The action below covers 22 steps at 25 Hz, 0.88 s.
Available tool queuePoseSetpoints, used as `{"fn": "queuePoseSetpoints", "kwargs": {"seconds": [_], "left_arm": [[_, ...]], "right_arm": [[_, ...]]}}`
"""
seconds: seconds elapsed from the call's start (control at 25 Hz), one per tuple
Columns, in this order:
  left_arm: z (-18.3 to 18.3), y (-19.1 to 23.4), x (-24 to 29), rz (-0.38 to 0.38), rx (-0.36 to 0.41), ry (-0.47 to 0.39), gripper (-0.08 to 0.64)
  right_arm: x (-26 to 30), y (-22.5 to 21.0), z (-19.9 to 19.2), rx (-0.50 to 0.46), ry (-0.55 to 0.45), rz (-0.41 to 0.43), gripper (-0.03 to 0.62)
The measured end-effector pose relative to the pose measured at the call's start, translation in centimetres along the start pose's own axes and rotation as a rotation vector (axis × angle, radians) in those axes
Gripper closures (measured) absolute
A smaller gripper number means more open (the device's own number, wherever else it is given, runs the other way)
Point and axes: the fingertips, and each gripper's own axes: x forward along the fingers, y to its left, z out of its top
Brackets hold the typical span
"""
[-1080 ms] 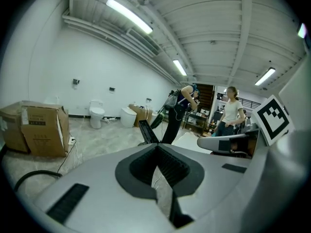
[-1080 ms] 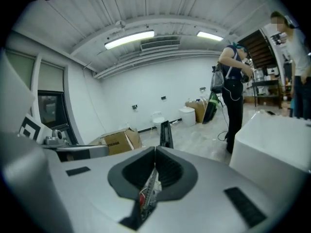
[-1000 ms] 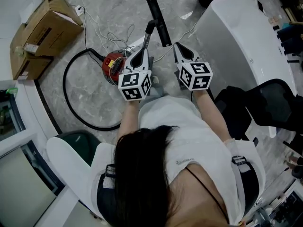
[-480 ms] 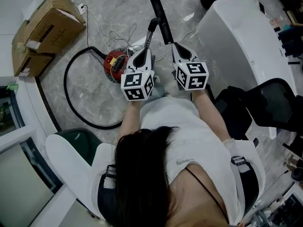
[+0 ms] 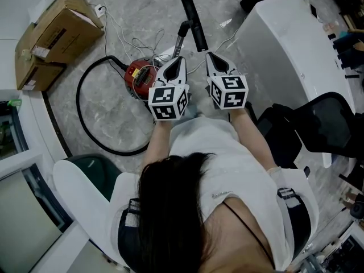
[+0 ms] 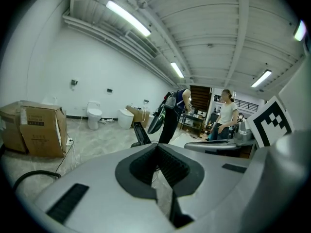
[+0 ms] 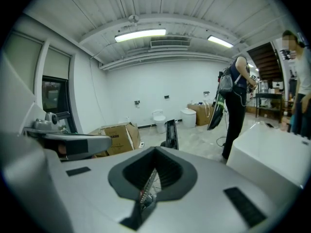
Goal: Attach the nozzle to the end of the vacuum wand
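Pointing slightly downward, side by side: left gripper (image 5: 177, 60), right gripper (image 5: 210, 56); jaws closed, empty.

- No words or numbers can be read anywhere.
- The cardboard box (image 5: 54, 24) has a white label (image 5: 41, 51), but its print is too small to read.
- The marker cubes (image 5: 168, 102) show only black-and-white squares, no letters.
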Motion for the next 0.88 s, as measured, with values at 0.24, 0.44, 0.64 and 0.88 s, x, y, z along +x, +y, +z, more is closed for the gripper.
{"fn": "queuePoseSetpoints", "kwargs": {"seconds": [0.24, 0.44, 0.64, 0.88], "left_arm": [[-0.3, -0.2, -0.7, 0.031, -0.005, -0.001, 0.557], [-0.4, 0.0, -1.2, 0.053, -0.004, -0.004, 0.557], [-0.8, -1.0, -1.3, 0.051, -0.003, 0.002, 0.557], [-0.9, -2.9, -1.4, 0.024, 0.009, 0.014, 0.557]], "right_arm": [[-0.7, 0.2, -0.5, -0.011, 0.004, 0.002, 0.577], [-1.3, 0.4, -1.2, -0.009, 0.012, 0.002, 0.577], [-2.4, 0.0, -1.6, -0.014, 0.012, -0.005, 0.577], [-3.7, -0.4, -1.6, -0.010, 0.013, -0.012, 0.577]]}}
